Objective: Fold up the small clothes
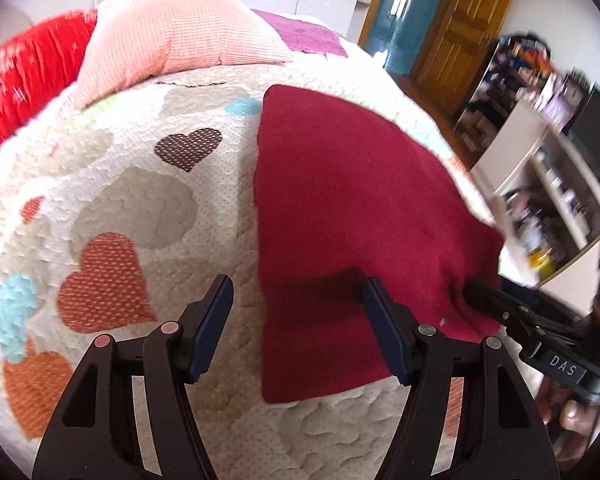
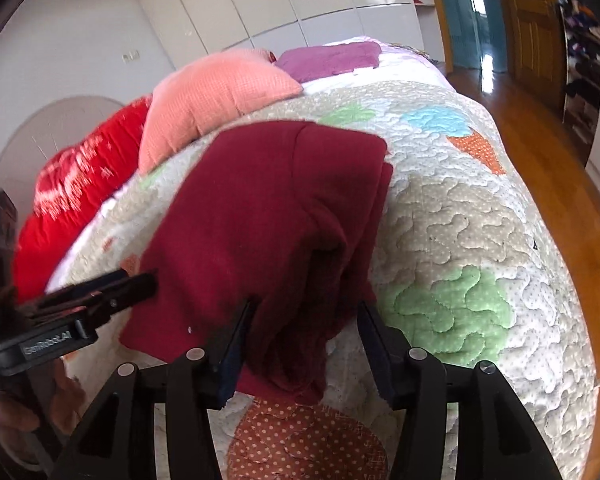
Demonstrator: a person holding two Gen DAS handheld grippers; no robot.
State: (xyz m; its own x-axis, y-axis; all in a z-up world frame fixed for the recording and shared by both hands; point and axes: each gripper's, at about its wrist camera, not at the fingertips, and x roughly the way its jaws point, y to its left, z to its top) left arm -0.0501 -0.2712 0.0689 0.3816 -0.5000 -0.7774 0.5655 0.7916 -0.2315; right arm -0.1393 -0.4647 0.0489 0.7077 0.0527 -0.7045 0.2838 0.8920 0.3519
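Note:
A dark red garment [image 1: 340,184] lies folded on the heart-patterned quilt [image 1: 140,184] of a bed. My left gripper [image 1: 300,320] is open at the garment's near left edge, one finger above the quilt and the other above the cloth, pressing nothing. Its tip [image 2: 140,284] shows in the right wrist view beside the garment's left edge. My right gripper [image 2: 306,344] is open at the near right corner, where a raised fold of the garment [image 2: 268,208] sits between its spread jaws. In the left wrist view the right gripper [image 1: 476,292] tip reaches into that bunched corner.
A peach pillow [image 1: 172,40], a red cushion [image 1: 24,84] and a purple towel [image 1: 304,34] lie at the bed's far end. The bed's right edge drops to a wooden floor [image 2: 540,152]. Cluttered white shelves [image 1: 548,184] stand to the right.

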